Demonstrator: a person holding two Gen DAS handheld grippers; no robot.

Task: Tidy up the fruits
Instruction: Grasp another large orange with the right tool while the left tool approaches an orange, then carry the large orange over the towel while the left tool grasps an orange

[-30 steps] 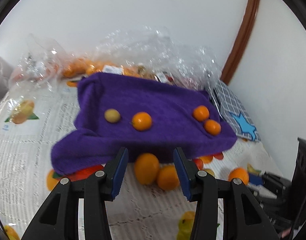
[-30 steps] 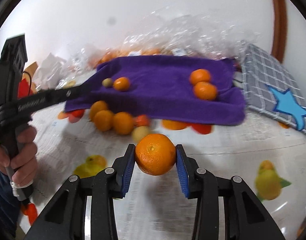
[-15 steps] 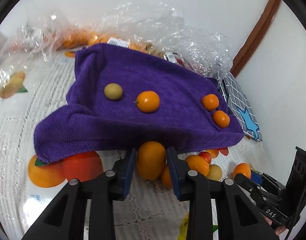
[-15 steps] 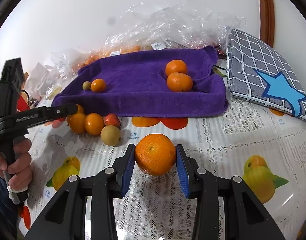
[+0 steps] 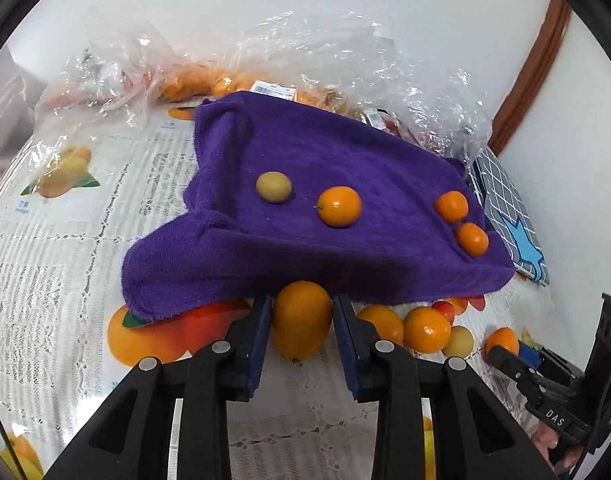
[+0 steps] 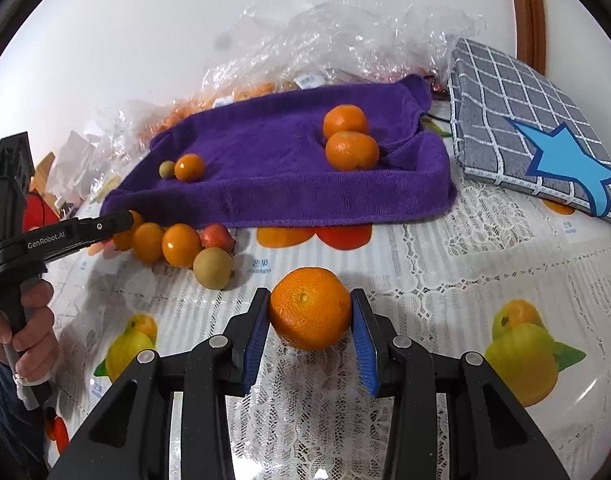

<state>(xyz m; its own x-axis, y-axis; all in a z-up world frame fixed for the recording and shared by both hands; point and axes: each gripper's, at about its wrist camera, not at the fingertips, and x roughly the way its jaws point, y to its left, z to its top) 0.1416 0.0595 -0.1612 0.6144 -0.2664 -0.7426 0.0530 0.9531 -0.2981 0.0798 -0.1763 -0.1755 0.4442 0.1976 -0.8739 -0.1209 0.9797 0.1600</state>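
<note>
My left gripper (image 5: 301, 312) is shut on an oval orange fruit (image 5: 302, 324) just in front of the purple towel (image 5: 305, 248). On the towel lie a small yellow-green fruit (image 5: 274, 187), an orange kumquat (image 5: 339, 206) and two mandarins (image 5: 451, 206). My right gripper (image 6: 310, 312) is shut on a round mandarin (image 6: 310, 308) held low over the tablecloth. Loose fruits (image 6: 177, 244) lie in a row before the towel's near edge, with a tan round one (image 6: 213, 268) at the end. The left gripper (image 6: 117, 220) also shows in the right wrist view.
A grey checked cushion with a blue star (image 6: 537, 140) lies right of the towel. Crumpled clear plastic bags with more fruit (image 5: 233, 76) are piled behind it against the white wall. The tablecloth (image 6: 445, 280) is white lace printed with fruit pictures.
My left gripper has closed on the oval orange fruit and moved closer to the towel. My right gripper still holds the mandarin and has come a little nearer the towel.
</note>
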